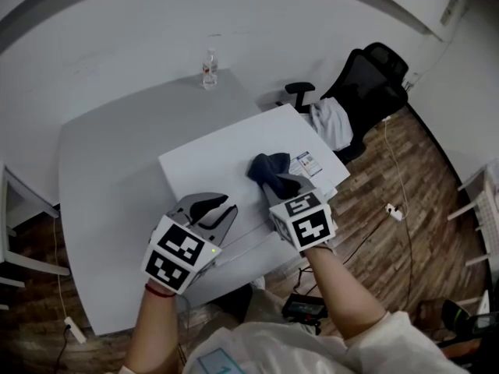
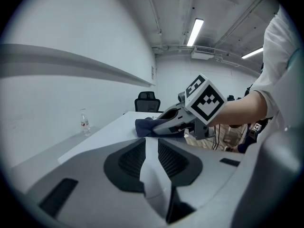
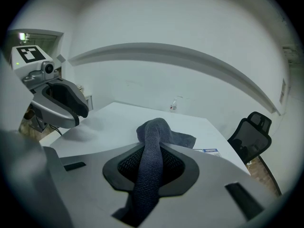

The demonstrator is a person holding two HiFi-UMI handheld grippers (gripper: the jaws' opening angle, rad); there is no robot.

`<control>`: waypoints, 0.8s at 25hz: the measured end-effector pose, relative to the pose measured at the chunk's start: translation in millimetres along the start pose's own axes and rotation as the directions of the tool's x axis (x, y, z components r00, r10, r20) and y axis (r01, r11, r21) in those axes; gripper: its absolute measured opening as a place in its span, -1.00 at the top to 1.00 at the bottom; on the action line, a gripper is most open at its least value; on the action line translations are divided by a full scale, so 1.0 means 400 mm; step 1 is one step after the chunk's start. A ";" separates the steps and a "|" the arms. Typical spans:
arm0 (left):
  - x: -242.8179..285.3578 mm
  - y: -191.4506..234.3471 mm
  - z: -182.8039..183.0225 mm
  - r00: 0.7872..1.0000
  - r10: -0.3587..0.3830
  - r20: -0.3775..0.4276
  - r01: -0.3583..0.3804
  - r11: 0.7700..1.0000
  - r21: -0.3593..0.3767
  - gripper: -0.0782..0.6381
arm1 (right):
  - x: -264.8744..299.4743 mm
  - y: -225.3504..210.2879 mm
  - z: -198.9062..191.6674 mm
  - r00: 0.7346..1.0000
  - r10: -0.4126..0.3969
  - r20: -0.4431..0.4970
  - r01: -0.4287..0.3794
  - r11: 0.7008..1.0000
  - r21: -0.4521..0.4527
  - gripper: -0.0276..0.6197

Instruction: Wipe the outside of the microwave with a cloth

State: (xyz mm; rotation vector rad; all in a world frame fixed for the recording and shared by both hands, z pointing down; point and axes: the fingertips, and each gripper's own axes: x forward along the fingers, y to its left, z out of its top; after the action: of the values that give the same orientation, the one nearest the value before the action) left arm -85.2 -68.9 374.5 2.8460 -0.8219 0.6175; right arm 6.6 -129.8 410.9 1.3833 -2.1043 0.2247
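The right tool (image 1: 285, 185) is clamping a dark blue cloth (image 1: 265, 167). In the right gripper view a thick twisted strand of the cloth (image 3: 153, 141) is running up between the two black pads of the right tool (image 3: 153, 152), which are pressing on it from both sides. The free end is spreading out just ahead of the jaws on the flat white top of the microwave (image 1: 214, 162). The bunched cloth is lying on the right part of that top, near a small printed label (image 1: 308, 163) at the corner.

The left tool (image 1: 226, 209) is hanging over the near left part of the microwave top, beside the right tool and apart from it. In the left gripper view its jaws are standing slightly apart, with only the white top showing in the narrow gap of the left tool (image 2: 151, 144) and nothing between them. Whether its tips are touching the top cannot be told. That view is also showing the right tool (image 2: 176, 121) with the cloth (image 2: 144, 126) at its tip.

The microwave is sitting on a grey table (image 1: 109, 178). A clear water bottle (image 1: 210, 68) is standing upright at the table's far edge, well apart from the microwave. A black office chair (image 1: 374, 84) is standing on the wooden floor (image 1: 413, 209) beyond the right corner, with a white garment (image 1: 331, 123) draped over its seat.
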 end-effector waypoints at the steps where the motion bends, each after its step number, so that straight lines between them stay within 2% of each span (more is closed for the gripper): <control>1: -0.003 0.003 -0.003 1.000 0.002 0.005 -0.002 1.000 -0.011 0.55 | 0.000 0.012 0.002 1.000 0.004 -0.001 -0.004 1.000 0.000 0.68; 5: -0.020 0.010 -0.017 1.000 0.014 0.013 -0.014 0.999 -0.040 0.55 | -0.002 0.057 0.012 1.000 0.023 -0.002 -0.023 1.000 0.000 0.68; 20: -0.111 0.001 -0.026 0.998 0.056 0.042 -0.053 0.997 -0.064 0.55 | -0.019 0.203 0.032 0.993 0.121 0.007 -0.121 0.992 -0.032 0.68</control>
State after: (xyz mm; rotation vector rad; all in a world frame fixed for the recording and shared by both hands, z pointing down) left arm -123.3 -45.3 365.5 2.7985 -0.9119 0.5280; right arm -67.7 -93.7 411.1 1.2420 -2.1920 0.2336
